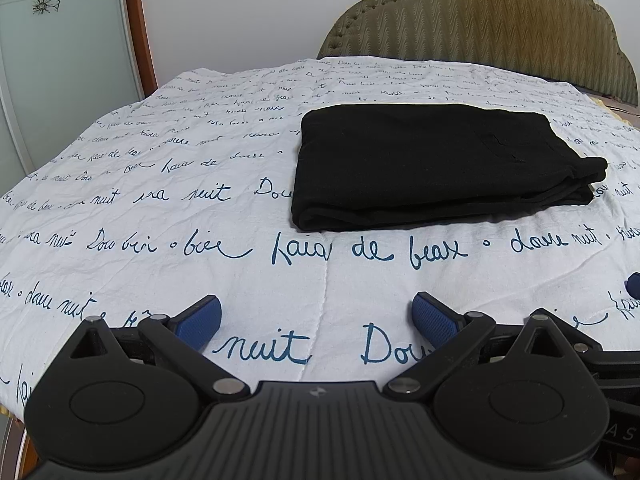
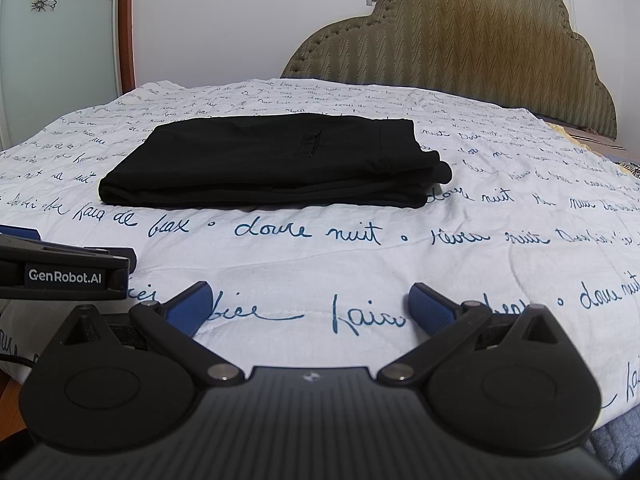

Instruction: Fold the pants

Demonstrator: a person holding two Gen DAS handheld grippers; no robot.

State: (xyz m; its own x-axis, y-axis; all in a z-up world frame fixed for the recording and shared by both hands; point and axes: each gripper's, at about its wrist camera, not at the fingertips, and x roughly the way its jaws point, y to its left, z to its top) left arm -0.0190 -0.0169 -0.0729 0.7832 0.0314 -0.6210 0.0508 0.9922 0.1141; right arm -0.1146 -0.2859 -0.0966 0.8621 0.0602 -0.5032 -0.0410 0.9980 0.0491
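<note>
Both tools, left tool [image 1: 316,322] and right tool [image 2: 308,306], hover spread and empty, folded black pants [image 1: 432,164] at 12 o'clock on the bed [image 1: 160,200].

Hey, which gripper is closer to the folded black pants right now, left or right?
Right, though only slightly. The right gripper sits almost straight in front of the folded black pants. The left gripper is off to their left side. Both are open and clear of them.

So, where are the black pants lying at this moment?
The black pants lie folded flat on the white bedspread, right of centre in the left wrist view, between the padded headboard and both open hand-held grippers.
</note>
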